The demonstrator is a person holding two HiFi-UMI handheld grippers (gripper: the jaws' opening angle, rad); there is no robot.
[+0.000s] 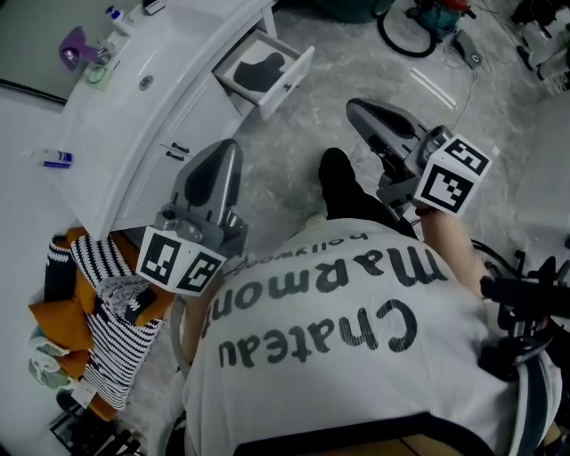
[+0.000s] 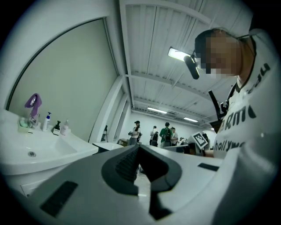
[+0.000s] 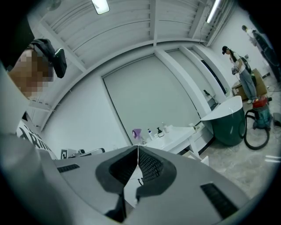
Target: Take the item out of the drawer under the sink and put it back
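Observation:
A white vanity [image 1: 134, 125] with a sink stands at the upper left of the head view. Its small drawer [image 1: 294, 76] is pulled open at the far end, and a dark item [image 1: 258, 71] lies inside it. My left gripper [image 1: 230, 147] is shut and empty, held beside the vanity front with its tips toward the drawer. My right gripper [image 1: 354, 109] is shut too, with nothing in it, over the floor to the right of the drawer. In the left gripper view the jaws [image 2: 138, 146] meet, with the sink [image 2: 39, 151] at the left. The right gripper [image 3: 138, 147] faces the vanity [image 3: 175, 134].
A purple object [image 1: 73, 44] and small bottles sit on the counter. A pile of striped and orange laundry [image 1: 107, 329] lies at the lower left. Cables and equipment [image 1: 427, 27] are on the floor at the top right. A dark green tub [image 3: 228, 125] and several distant people [image 2: 164, 134] show.

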